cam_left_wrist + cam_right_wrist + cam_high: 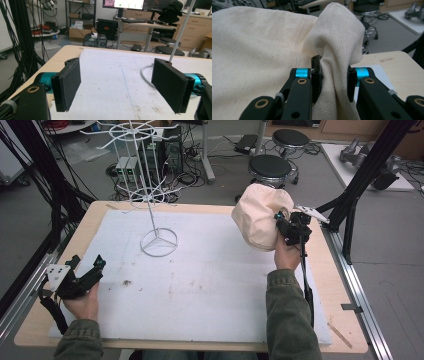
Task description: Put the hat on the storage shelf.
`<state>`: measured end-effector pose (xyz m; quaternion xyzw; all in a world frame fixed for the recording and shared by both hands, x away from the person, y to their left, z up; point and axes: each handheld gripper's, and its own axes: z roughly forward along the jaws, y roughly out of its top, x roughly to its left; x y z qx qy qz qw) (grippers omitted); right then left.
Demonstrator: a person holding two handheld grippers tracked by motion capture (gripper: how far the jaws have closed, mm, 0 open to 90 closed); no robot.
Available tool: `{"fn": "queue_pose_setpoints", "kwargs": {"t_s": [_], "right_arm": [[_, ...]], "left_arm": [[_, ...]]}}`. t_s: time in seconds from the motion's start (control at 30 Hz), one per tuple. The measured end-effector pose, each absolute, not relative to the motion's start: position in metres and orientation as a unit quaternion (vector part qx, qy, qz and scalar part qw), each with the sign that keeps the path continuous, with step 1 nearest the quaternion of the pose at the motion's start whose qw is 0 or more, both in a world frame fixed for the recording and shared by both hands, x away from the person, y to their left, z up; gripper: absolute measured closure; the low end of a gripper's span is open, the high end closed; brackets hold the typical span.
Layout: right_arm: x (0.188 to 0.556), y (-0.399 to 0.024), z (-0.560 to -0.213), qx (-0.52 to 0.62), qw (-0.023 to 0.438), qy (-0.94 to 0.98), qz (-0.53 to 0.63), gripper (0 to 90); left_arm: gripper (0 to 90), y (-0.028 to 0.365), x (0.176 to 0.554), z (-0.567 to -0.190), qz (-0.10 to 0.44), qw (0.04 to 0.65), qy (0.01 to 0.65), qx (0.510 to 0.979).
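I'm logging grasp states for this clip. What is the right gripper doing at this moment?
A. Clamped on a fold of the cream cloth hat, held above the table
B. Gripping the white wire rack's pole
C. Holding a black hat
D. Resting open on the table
A: in the right gripper view, the right gripper has its jaws pinched on a fold of the cream hat, and the high view shows it lifted above the table.

Overhead plus two jaw-level close-ups — shared table (320,285).

place: lab | evidence: cable bundles (20,37); monitor (130,3); equipment racks (80,15); stools (270,167)
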<state>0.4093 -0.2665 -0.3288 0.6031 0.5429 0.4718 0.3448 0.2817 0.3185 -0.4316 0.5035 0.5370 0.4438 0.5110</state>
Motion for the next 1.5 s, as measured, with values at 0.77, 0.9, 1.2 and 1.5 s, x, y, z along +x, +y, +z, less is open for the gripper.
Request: {"fn": "queue_pose_setpoints", "kwargs": {"t_s": [0.77,0.9,1.2,1.5], "right_arm": [[0.36,-0.237,-0.283,0.478,0.423,0.5,0.586,75.3],[0.354,-0.228,-0.277,0.454,0.434,0.492,0.603,75.2],[0.346,-0.208,-0.26,0.416,0.444,0.486,0.627,75.2],[0.348,-0.189,-0.237,0.399,0.435,0.472,0.655,75.2]], "left_arm": [[23.7,0.319,0.281,-0.431,0.442,0.517,0.538,0.498],[23.7,0.319,0.281,-0.431,0.442,0.519,0.54,0.494],[23.7,0.32,0.281,-0.431,0.44,0.522,0.542,0.49],[23.7,0.321,0.281,-0.432,0.436,0.526,0.546,0.485]]}}
